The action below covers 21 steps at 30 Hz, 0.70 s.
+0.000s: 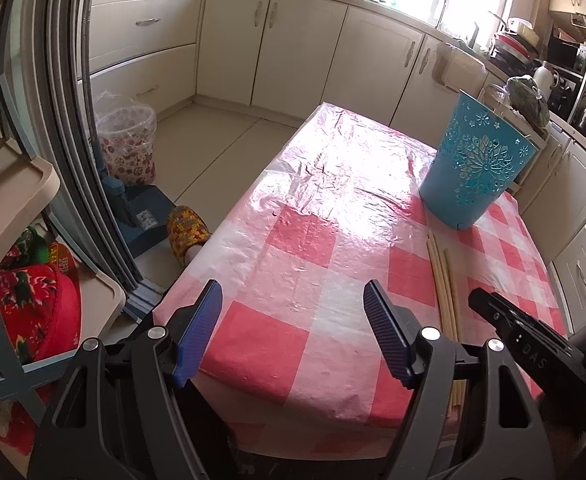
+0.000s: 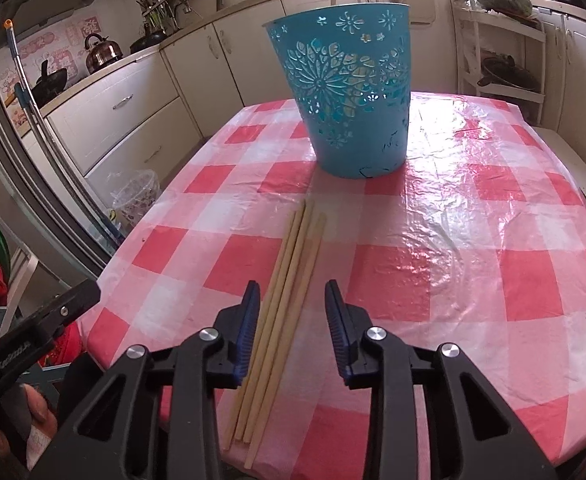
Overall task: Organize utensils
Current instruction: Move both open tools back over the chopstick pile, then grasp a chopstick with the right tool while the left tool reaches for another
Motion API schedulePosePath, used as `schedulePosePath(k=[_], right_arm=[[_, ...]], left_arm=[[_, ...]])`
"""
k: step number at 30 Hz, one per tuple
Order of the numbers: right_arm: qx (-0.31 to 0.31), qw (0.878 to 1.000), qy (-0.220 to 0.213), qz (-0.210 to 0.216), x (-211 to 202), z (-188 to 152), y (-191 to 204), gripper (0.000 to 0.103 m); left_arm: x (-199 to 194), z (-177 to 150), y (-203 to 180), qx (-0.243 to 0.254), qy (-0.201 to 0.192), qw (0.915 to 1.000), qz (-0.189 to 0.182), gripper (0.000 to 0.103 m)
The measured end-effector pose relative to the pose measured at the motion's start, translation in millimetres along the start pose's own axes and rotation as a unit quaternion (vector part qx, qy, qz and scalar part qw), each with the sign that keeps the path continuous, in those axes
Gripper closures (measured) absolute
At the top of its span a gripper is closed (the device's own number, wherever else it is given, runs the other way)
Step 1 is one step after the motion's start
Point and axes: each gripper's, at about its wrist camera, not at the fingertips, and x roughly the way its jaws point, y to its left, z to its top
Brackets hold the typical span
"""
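Observation:
Several pale wooden chopsticks lie side by side on the red-and-white checked tablecloth, pointing toward a blue perforated plastic bin that stands upright further back. My right gripper is open, its jaws straddling the chopsticks just above them, holding nothing. In the left wrist view the chopsticks lie to the right of my left gripper, which is wide open and empty over the table's near edge. The bin stands at the far right there.
A clear plastic sheet covers the tablecloth. Kitchen cabinets ring the room. A lined waste basket and a dustpan stand on the floor left of the table. A shelf rack is at the left.

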Motion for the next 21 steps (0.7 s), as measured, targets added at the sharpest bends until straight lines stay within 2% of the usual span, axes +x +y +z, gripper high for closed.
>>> schedulePosePath(k=[4,12,16,19,21], right_arm=[[0.006,1.000,0.019,-0.024,18.6,10.2,-8.4,0.082],[-0.005,0.999,0.037,-0.022,36.2,16.5,-7.8,0.084],[-0.044,0.998,0.034,-0.036,38.0,14.5,-1.4,0.084],[-0.073,0.996,0.043,-0.033,37.1,14.7,-2.3,0.093],[-0.091,0.994,0.047,-0.032,33.8,14.9,-8.8,0.093]], left_arm=[[3.1,-1.1,-5.4,0.006,0.007,0.9999,-0.005,0.034],[10.0,0.6,-14.5,0.012,0.019,0.9996,-0.017,0.034],[14.8,2.0,-25.0,0.023,0.025,0.9992,-0.020,0.034],[21.7,3.7,-40.1,0.040,0.037,0.9982,-0.026,0.033],[27.9,4.6,-54.6,0.059,0.048,0.9966,-0.032,0.034]])
